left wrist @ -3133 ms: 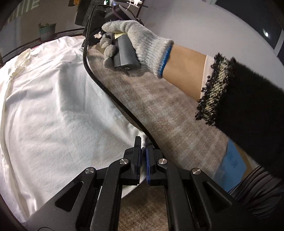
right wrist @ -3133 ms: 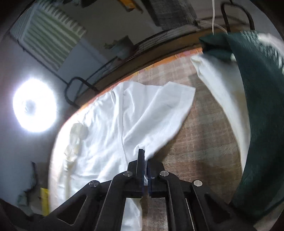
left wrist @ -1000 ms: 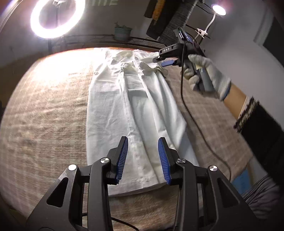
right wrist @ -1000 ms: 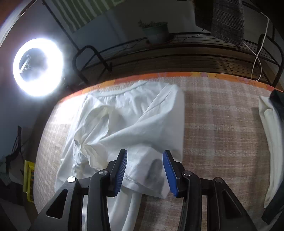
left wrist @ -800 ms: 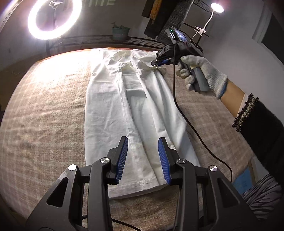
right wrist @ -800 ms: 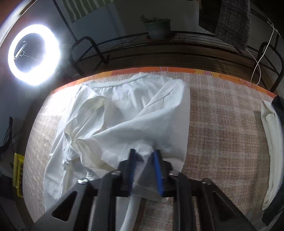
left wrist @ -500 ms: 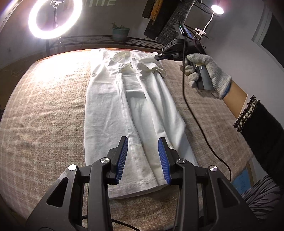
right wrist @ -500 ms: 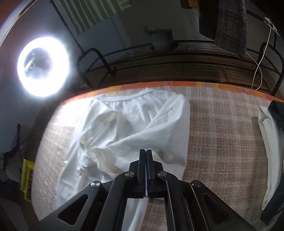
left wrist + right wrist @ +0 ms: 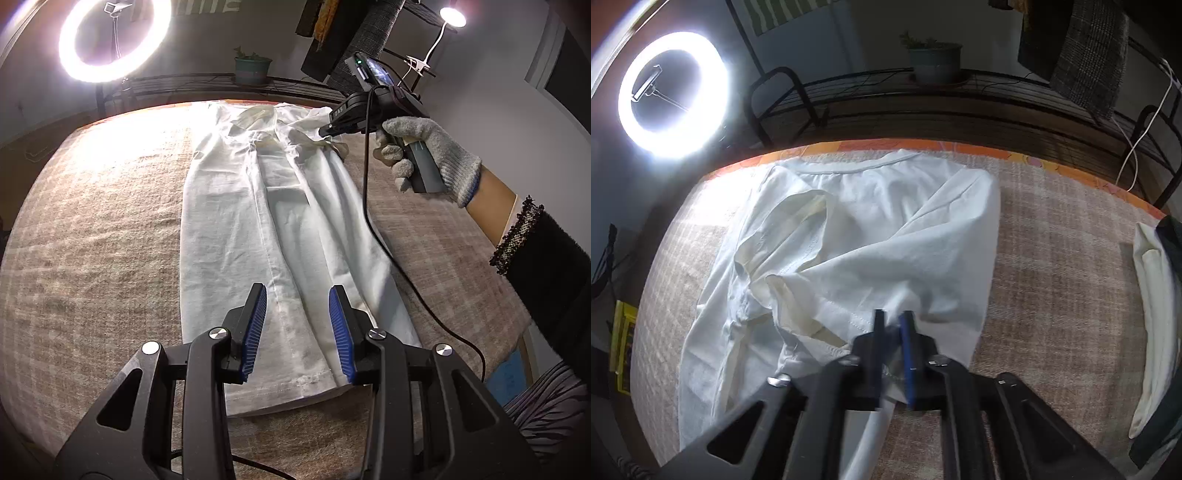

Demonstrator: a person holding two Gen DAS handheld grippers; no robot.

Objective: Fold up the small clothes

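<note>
A white T-shirt [image 9: 280, 229] lies lengthwise on the checked cloth, both sides folded in so it forms a long strip. My left gripper [image 9: 297, 306] is open and empty, hovering above the hem end. My right gripper [image 9: 327, 131] shows in the left wrist view at the far collar end, held by a gloved hand. In the right wrist view the right gripper [image 9: 892, 328] has its jaws slightly apart over the folded sleeve of the shirt [image 9: 886, 236], with cloth between the pads.
A ring light [image 9: 110, 40] and a wire rack with a potted plant [image 9: 253, 68] stand behind the table. A black cable [image 9: 373, 221] trails across the table's right side. Folded white and dark green clothes [image 9: 1156, 295] lie at the right.
The right gripper closed on the sleeve near the collar, then its jaws parted slightly. The left gripper let go of the hem earlier and stays open above it.
</note>
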